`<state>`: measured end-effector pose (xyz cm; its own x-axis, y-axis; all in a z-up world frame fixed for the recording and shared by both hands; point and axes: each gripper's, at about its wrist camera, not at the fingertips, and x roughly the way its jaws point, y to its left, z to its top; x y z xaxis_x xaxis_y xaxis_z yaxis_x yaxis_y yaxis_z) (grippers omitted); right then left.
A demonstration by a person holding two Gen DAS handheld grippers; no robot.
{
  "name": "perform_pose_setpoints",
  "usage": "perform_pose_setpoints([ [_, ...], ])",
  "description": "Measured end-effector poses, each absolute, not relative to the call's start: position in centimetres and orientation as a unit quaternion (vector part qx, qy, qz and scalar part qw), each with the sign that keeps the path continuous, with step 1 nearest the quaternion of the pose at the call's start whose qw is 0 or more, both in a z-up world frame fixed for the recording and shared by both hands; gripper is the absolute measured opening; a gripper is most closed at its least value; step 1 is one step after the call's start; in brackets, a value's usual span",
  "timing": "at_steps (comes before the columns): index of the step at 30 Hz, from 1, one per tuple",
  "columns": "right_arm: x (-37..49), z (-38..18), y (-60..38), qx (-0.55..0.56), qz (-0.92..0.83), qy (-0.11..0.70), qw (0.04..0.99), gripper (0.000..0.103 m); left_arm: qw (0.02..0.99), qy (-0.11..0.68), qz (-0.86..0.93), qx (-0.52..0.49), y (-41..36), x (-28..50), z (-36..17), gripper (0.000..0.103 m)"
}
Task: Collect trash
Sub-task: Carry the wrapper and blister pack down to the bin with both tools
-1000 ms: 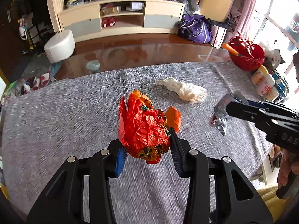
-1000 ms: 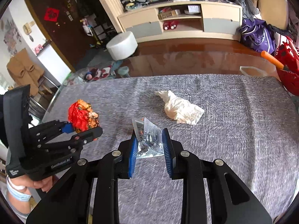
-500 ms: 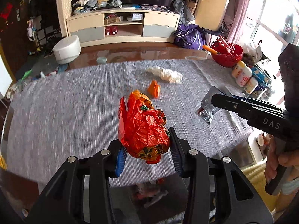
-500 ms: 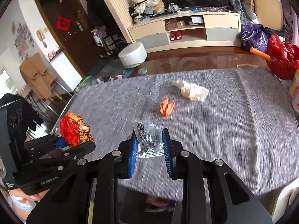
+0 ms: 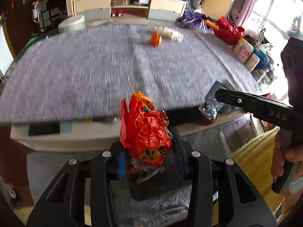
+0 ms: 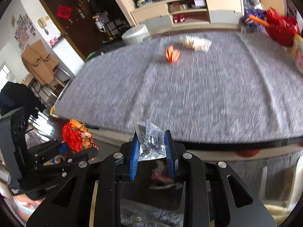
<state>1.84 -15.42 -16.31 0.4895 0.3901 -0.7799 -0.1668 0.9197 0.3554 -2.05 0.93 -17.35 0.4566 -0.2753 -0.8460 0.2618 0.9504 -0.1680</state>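
Below both grippers sits a dark bin with scraps already in it. The left gripper has its jaws clamped on the crumpled red wrapper; the right gripper pinches a clear blister pack. Best to centre each load over the bin's mouth before letting go, since light foil drifts. Farther off on the grey tabletop lie an orange scrap and a white tissue, left to collect
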Motion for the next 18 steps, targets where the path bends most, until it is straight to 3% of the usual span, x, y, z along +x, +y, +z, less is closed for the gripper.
perform_pose_setpoints([
  [18, 0.0, -25.0, -13.5, 0.108, 0.142, 0.547, 0.818, 0.027, 0.778, 0.602, -0.175, -0.027, -0.4, -3.7, -27.9, 0.039],
])
